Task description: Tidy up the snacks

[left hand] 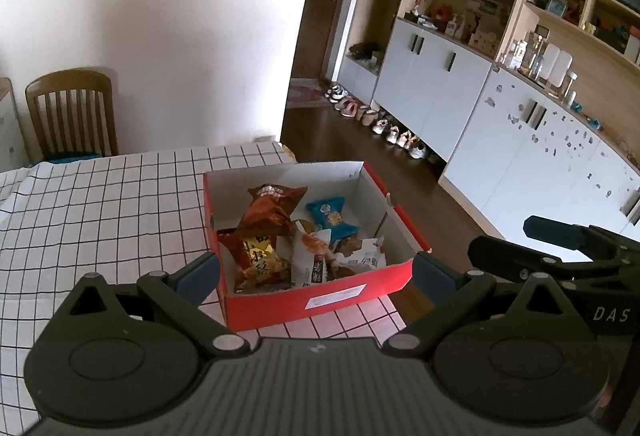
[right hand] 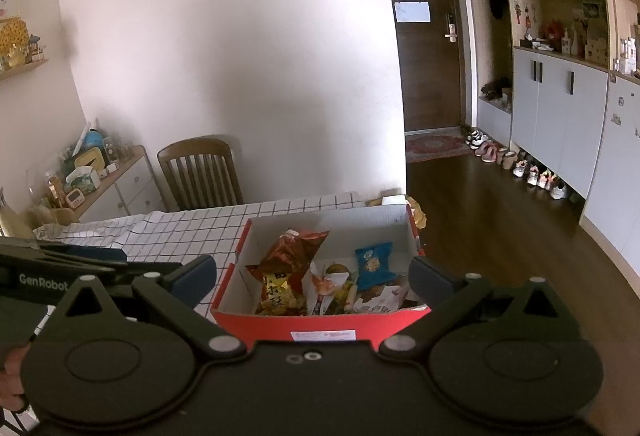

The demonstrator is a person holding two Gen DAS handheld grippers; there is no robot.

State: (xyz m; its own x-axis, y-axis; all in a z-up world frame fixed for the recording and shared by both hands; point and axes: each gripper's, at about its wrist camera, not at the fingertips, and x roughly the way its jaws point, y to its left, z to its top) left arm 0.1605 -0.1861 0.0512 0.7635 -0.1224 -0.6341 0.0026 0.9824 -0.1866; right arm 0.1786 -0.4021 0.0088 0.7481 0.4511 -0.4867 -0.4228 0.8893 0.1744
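Observation:
A red cardboard box (left hand: 320,300) with white inside stands at the table's right corner, also in the right wrist view (right hand: 320,326). It holds several snack packets: a brown bag (left hand: 272,212), a blue packet (left hand: 330,218), a red-gold packet (left hand: 256,256) and white wrappers (left hand: 360,256). The brown bag (right hand: 292,252) and blue packet (right hand: 374,264) show in the right wrist view too. My left gripper (left hand: 316,272) is open and empty, its fingers either side of the box's near end. My right gripper (right hand: 314,276) is open and empty, above the box's near wall.
The table has a white checked cloth (left hand: 100,204). A wooden chair (right hand: 200,172) stands behind it by the wall. A sideboard with clutter (right hand: 88,172) is at left. White cabinets (left hand: 500,140), a row of shoes (left hand: 384,124) and wooden floor lie to the right.

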